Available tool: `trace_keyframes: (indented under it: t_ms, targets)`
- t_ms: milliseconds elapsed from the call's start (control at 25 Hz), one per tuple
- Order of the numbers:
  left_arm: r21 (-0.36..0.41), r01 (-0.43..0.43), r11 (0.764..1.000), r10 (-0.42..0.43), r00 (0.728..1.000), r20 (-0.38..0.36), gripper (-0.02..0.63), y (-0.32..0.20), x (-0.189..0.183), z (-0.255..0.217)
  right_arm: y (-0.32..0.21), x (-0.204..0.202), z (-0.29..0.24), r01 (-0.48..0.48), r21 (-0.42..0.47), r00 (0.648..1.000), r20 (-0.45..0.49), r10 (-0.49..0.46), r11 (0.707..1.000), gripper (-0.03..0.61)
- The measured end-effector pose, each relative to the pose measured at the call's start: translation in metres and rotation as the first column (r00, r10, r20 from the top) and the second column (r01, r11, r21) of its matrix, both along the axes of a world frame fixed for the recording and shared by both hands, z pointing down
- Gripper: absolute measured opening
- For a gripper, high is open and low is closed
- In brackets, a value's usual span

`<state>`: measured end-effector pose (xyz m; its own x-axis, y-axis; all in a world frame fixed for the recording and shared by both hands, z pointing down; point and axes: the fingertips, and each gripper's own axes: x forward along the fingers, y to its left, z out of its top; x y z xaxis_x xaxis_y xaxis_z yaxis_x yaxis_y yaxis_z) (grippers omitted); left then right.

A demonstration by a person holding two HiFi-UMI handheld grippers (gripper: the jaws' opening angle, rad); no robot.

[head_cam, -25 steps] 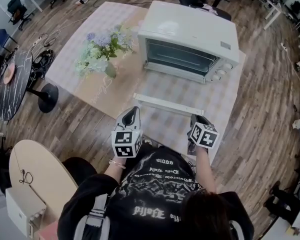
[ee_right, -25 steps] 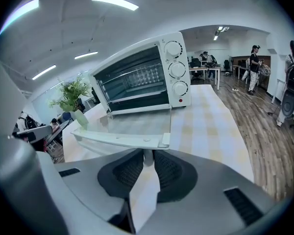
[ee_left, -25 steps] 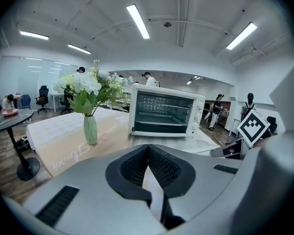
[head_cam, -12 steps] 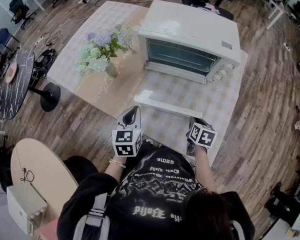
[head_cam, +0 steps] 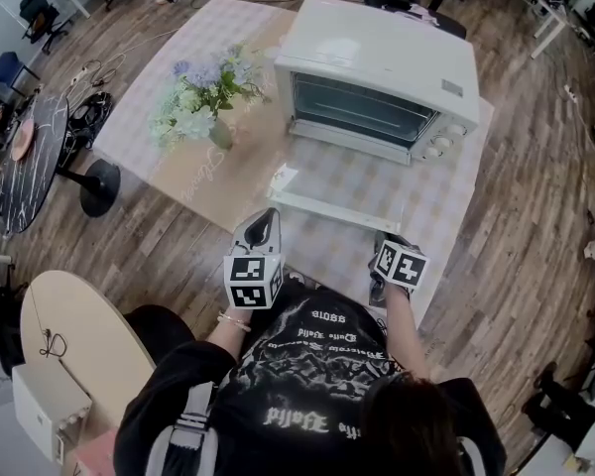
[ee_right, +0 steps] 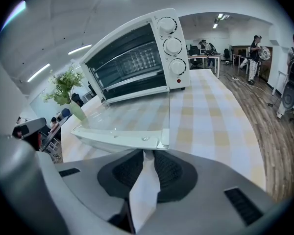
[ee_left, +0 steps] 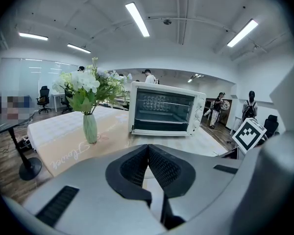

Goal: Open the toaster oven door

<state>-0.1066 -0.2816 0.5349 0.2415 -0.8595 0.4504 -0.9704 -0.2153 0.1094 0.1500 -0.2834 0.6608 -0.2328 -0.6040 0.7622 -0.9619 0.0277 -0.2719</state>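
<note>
Head view: one toaster oven [head_cam: 382,62] stands at the far right of the table [head_cam: 178,181]. Its door [head_cam: 347,181] lies folded down flat toward the near edge. One vase [head_cam: 219,133] holding flowers [head_cam: 203,92] stands to its left.

Left gripper view: the left gripper [ee_left: 148,148] has its jaws closed together, with nothing between them.

Right gripper view: the right gripper [ee_right: 144,153] is clamped on the door handle [ee_right: 122,140] near its right end. The oven has three knobs [ee_right: 172,46] and metal bars inside.

Head view: steeply down from above the person [head_cam: 317,385], oven [head_cam: 377,58] far off at 12 o'clock; left gripper view: low, facing forward, oven mid-distance at 12; right gripper view: close behind door [ee_right: 117,138], oven at 11; all share oven.
</note>
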Motion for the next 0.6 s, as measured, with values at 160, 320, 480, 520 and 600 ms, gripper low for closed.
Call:
trace_keyframes:
  t_ms: [160,320,480,520,600]
  targets:
    - [0.002,-0.007,1.000,0.007,1.000,-0.004,0.018,0.000,0.004,0.000,0.001,0.001,0.000,-0.020,0.005,1.000,0.023,0.020,1.000,0.086]
    - [-0.004,-0.008,1.000,0.008,1.000,-0.001,0.018,0.001,0.005,0.001,0.006,-0.003,0.001,-0.004,-0.004,0.998,0.065,0.004,1.000,0.169]
    - [-0.022,-0.017,1.000,0.016,1.000,-0.006,0.018,0.004,0.007,0.004,0.015,-0.005,-0.001,0.012,0.001,0.997,0.081,-0.012,1.000,0.203]
    - [-0.023,-0.020,1.000,0.020,1.000,-0.010,0.018,0.005,0.008,0.004,0.016,-0.006,-0.003,0.014,0.007,0.996,0.087,-0.014,1.000,0.217]
    - [-0.020,-0.027,0.999,0.027,0.999,-0.021,0.018,0.005,0.010,0.003,0.018,-0.006,-0.010,0.018,0.024,0.996,0.092,-0.020,1.000,0.235]
